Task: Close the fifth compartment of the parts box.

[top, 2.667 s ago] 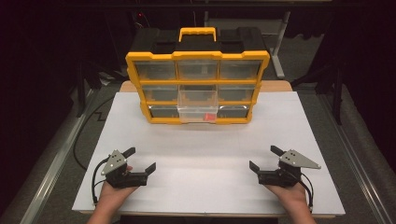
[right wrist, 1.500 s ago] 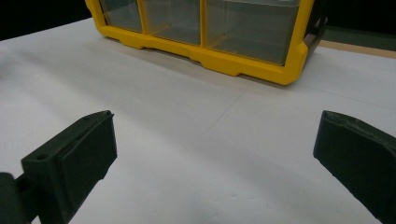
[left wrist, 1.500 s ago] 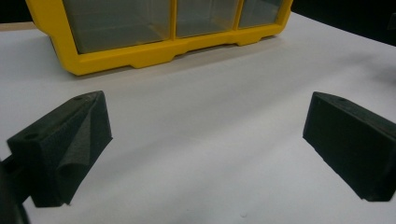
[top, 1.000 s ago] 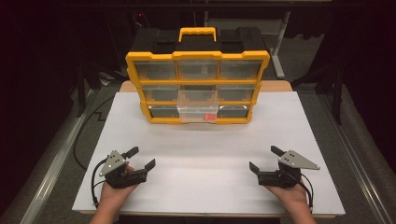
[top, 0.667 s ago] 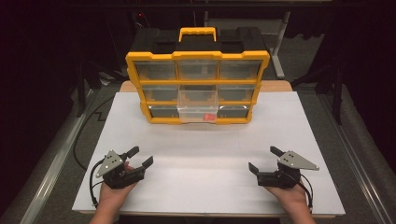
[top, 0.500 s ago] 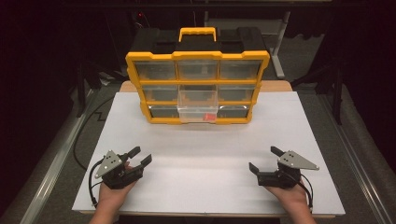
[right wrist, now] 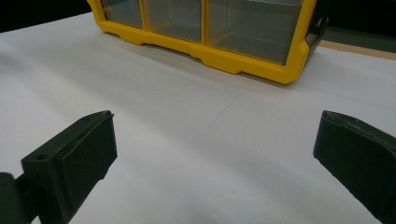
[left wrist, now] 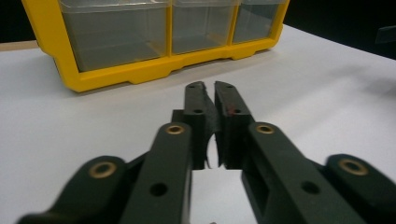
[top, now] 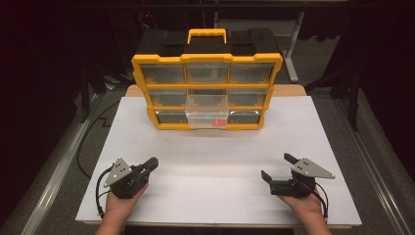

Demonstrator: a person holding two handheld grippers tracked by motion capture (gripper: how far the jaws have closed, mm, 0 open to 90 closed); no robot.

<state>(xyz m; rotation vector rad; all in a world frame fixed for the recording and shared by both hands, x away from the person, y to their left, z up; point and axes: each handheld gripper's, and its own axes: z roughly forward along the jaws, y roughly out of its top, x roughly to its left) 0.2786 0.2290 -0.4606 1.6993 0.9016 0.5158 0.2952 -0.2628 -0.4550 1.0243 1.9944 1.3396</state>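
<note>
left gripper (top: pixel 152 163): jaws have just been closing, now shut on nothing | right gripper (top: pixel 277 166): wide open, empty | yellow-and-black plastic drawer box (top: pixel 207 83): far end of white counter (top: pixel 215 161), well apart | looks stiff, heavy; grab yellow top handle (top: pixel 207 35) | count: one box, nine clear drawers, one pulled-out drawer (top: pixel 207 113)

One yellow organizer (top: pixel 207 78) stands on one white desk (top: pixel 215 161), with nine clear drawers in three rows of three. One drawer (top: pixel 207 117), in the bottom row's middle, sticks out. Two tools rest near the front edge: the left tool (top: pixel 152 163) and the right tool (top: pixel 277 167).
</note>
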